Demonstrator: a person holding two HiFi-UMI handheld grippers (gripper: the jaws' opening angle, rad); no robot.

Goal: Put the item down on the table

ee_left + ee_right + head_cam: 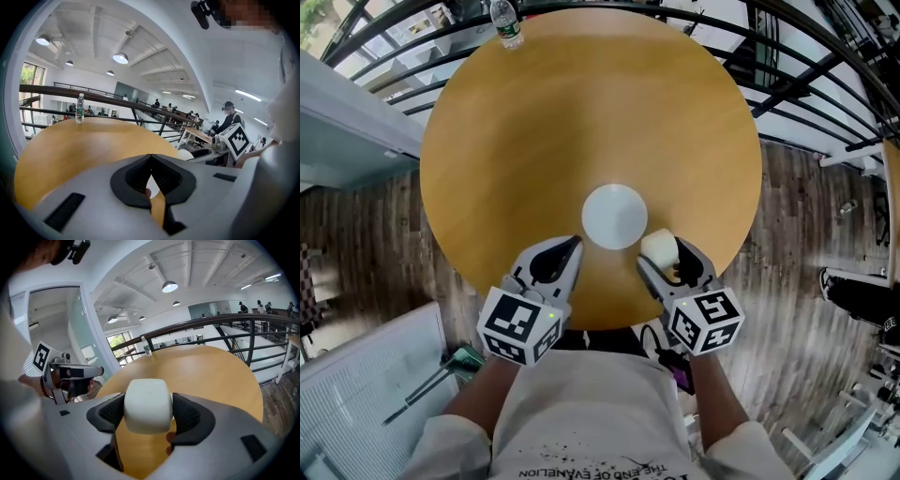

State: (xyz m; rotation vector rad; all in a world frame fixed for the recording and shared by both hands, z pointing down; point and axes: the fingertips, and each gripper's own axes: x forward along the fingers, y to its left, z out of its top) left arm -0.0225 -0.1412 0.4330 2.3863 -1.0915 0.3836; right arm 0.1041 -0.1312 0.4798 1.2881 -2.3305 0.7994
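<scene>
My right gripper (661, 255) is shut on a cream-white rounded block (659, 248), held just above the near part of the round wooden table (534, 141). In the right gripper view the block (147, 405) fills the gap between the black pads (190, 416). A white round plate (614, 216) lies on the table just left of the block. My left gripper (575, 246) hovers near the plate's left side, its jaws together with nothing held; in its own view the left gripper (151, 159) has its pads meeting at the tips.
A clear water bottle (507, 23) stands at the table's far edge, also seen as a bottle (79, 108) in the left gripper view. Black railings (806, 75) curve behind the table. A wood floor (797, 234) surrounds it, and glass partitions (347, 131) stand to the left.
</scene>
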